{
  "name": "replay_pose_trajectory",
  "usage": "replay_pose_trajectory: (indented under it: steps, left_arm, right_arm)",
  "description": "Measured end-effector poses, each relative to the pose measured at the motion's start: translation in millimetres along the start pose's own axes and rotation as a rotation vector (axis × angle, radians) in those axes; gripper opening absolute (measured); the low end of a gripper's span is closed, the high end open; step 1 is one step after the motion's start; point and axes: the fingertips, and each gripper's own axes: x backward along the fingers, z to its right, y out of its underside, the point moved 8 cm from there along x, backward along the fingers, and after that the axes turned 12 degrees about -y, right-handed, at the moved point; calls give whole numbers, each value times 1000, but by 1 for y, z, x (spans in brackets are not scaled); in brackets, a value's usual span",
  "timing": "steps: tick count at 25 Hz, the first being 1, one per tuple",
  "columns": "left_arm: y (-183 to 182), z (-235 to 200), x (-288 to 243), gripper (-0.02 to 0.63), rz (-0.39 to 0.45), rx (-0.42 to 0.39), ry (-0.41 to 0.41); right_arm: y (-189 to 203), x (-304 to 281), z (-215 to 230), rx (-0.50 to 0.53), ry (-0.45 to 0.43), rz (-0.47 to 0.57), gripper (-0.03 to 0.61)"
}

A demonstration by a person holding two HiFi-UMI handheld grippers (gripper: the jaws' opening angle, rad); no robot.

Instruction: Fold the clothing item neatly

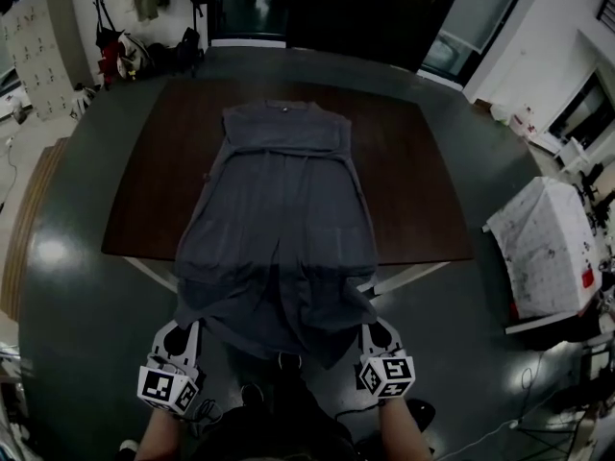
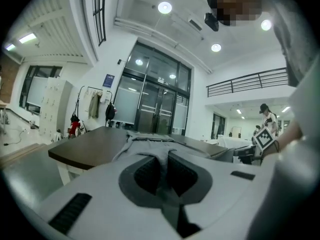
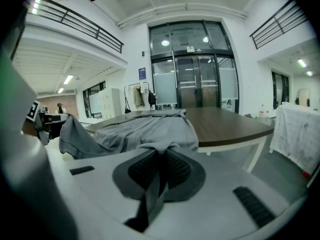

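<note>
Left jaws: the pale grey plastic left gripper (image 2: pixel 162 170) has dark ribbed pads, and it is closed tight on a pinched fold at one near hem corner of the cloth.
Right jaws: the right gripper (image 3: pixel 159 170) is built the same and is clamped on the other near corner. A strip of cloth hangs down between its pads.
Garment: the thin, matte grey sleeveless garment (image 1: pixel 279 200) lies lengthways with its neckline at the far end. Its lower part comes off the near edge, held between both grippers and softly creased.
Tabletop: the dark brown wood-grain tabletop (image 1: pixel 423 200) is rectangular, smooth and faintly glossy, and stands on white legs.
Head view alone: a black-and-white marker cube (image 1: pixel 169 389) sits on each gripper. The garment's whole outline and the glossy grey floor (image 1: pixel 86 286) also show here.
Gripper views alone: tall glass doors (image 3: pixel 192 86), round ceiling lights and a dark balcony railing (image 2: pixel 250 81).
Right side: a white cloth-draped stand (image 3: pixel 300 129) is near the tabletop.
</note>
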Motion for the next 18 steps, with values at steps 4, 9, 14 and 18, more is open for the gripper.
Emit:
replay_pose_trajectory:
  steps: [4,9,14,18]
  left_arm:
    - [-31,-6,5,20,56,4,-4]
    - [-58,-4,-2,20,125,-50,-6]
    - [-75,0,-29,20,126,-100,-15]
    - [-93,7,-56,20,118,-93,-21]
  right_arm:
    - [-34,8,-14,19,-13,81,0]
    - [-64,13,-15,51,-13,141,0]
    - [-88,-2,-4,69,-28,176,0]
    - [-109,-26,15,71,-53,185,0]
